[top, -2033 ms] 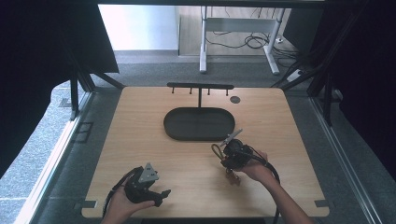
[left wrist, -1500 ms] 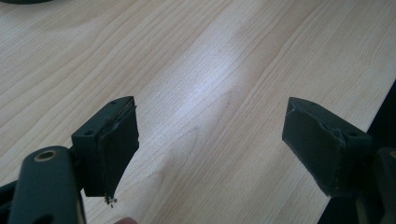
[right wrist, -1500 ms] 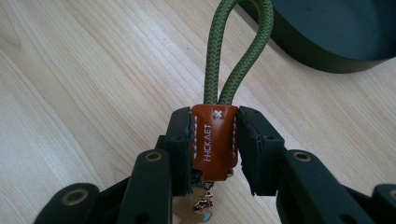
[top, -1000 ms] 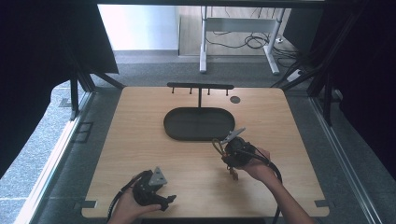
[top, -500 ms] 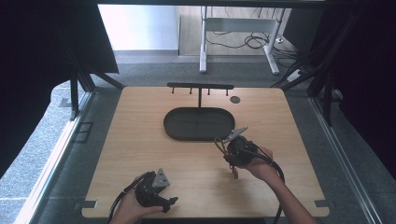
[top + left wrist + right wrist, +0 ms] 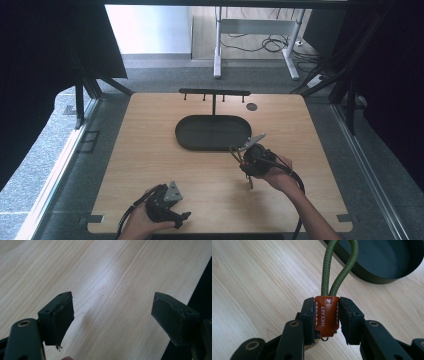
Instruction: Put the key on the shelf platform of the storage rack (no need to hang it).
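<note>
Barely any change to log. Compared with two seconds ago, just a small drift of the left claw [image 6: 112, 315] to the right along the near edge of the table [image 6: 150, 150], then parked, with no difference from a second ago. Open wide, nothing between the pads, bare wood underneath. Idle, by the look of it.

No visible shift on the right side either. Holding with the right claw [image 6: 327, 305], clamped firmly on the brown leather tab [image 6: 325, 318] of a key strap. Pads pressing both flat sides, green cord loop [image 6: 340, 265] sticking out past the tips towards the dark oval tray [image 6: 387, 262]. Something small dangling under the tab; too small to tell what.

In the high view, held just above the table right of centre, close by the tray's near right end and not touching it. Behind the tray, a hook rack [image 6: 214, 92] at the far edge, its pegs bare.

Meaning for the work: probably a pause with the grip secured and the strap lifted, carrying not yet begun. Likely next – a move of the loop far and left, to the tray or up to a peg. Cannot say which. Worth watching for the loop swinging.
</note>
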Demonstrator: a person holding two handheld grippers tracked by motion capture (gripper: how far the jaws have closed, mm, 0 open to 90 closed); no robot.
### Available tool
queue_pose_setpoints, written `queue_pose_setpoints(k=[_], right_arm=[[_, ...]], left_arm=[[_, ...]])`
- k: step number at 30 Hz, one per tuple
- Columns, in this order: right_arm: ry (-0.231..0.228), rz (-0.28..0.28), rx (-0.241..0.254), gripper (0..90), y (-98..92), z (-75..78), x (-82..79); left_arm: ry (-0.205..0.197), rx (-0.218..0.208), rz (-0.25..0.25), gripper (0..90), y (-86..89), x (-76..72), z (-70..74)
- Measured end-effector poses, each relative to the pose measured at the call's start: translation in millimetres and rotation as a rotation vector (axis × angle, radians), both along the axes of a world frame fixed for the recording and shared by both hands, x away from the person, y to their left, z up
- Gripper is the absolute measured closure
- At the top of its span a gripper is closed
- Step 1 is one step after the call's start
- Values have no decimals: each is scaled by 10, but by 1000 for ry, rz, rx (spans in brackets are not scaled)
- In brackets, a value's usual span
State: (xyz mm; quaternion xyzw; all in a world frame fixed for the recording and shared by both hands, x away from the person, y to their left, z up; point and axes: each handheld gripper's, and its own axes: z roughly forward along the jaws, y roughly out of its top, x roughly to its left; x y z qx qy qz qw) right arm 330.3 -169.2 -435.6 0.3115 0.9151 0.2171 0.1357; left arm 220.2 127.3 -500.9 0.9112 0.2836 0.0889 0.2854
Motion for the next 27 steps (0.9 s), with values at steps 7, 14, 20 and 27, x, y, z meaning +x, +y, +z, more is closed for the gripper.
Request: queue_pose_setpoints(k=[7, 14, 20, 27], right_arm=[[-4, 1, -8, 666, 3, 16, -5], [-2, 4, -10, 667, 16, -3, -2], [-3, 6, -4, 666, 23, -16, -2], [-6, 5, -9, 666, 7, -32, -5]], left_arm=[[35, 32, -34, 187, -76, -14, -64], [32, 27, -25, 186, -55, -11, -52], [42, 31, -22, 186, -50, 2, -73], [76, 65, -70, 182, -146, -23, -144]])
